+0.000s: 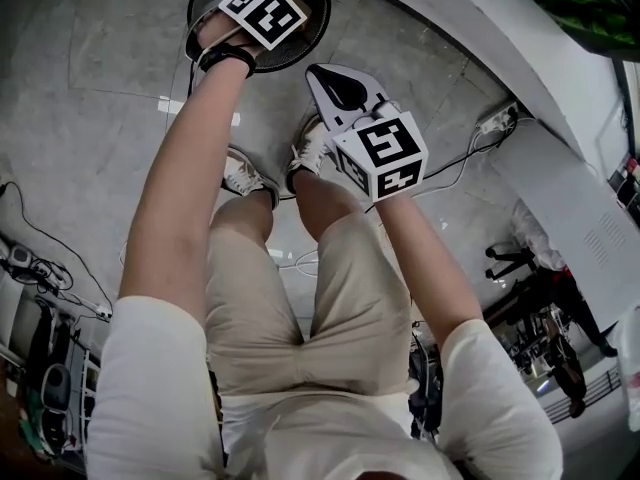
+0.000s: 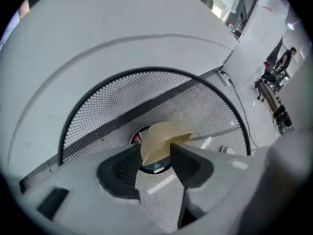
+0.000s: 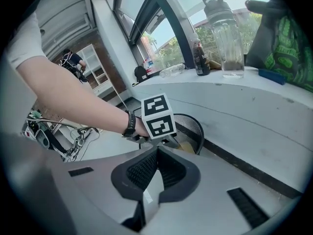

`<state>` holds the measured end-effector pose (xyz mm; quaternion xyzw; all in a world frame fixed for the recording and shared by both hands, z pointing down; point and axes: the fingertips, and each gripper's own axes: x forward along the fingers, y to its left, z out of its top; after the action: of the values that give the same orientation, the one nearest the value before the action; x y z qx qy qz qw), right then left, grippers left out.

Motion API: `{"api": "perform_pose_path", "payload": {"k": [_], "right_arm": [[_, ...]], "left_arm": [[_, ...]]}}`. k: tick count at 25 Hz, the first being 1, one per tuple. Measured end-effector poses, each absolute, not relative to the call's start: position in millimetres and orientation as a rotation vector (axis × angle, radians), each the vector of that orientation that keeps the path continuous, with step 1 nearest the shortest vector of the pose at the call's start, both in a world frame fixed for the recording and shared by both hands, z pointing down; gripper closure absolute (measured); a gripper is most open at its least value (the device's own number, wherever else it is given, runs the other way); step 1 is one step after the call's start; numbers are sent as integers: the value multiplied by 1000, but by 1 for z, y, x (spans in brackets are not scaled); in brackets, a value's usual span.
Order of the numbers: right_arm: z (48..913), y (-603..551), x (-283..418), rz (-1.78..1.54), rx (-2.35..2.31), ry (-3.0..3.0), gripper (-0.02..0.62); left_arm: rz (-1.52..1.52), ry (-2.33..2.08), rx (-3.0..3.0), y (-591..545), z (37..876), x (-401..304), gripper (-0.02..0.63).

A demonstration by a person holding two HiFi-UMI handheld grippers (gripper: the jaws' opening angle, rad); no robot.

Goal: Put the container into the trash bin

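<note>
A grey polished floor [image 1: 90, 78] runs up to a curved white wall, and the black mesh trash bin [image 2: 146, 71] stands at its foot. The left tongs [image 2: 155, 150] hang over the bin's mouth, released, their pads gripping nothing. The tan container [image 2: 164, 137] shows past their tips, inside the mesh wall. The task looks all but done (only drawing the hands away seems left). The right tongs [image 3: 156, 150] are clenched on nothing, off to the side of the bin. I cannot tell whether the container lies on the bottom or is dropping. In the head view the left hand and marker cube cover the bin's inside.
</note>
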<state>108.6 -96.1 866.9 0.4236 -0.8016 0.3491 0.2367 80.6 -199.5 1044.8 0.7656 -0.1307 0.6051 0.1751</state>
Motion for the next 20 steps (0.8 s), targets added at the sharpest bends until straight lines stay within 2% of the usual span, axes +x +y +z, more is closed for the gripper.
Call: {"api": "perform_pose_path", "payload": {"k": [2, 10, 20], "right_arm": [[853, -91, 106, 957, 1157, -2194, 594], [788, -85, 91, 944, 1148, -2193, 594], [675, -72, 60, 916, 1116, -2226, 594]], "left_arm": [[1681, -400, 2205, -200, 1021, 78, 425], [1482, -562, 2326, -202, 912, 53, 568], [882, -752, 2291, -154, 761, 14, 589]]}}
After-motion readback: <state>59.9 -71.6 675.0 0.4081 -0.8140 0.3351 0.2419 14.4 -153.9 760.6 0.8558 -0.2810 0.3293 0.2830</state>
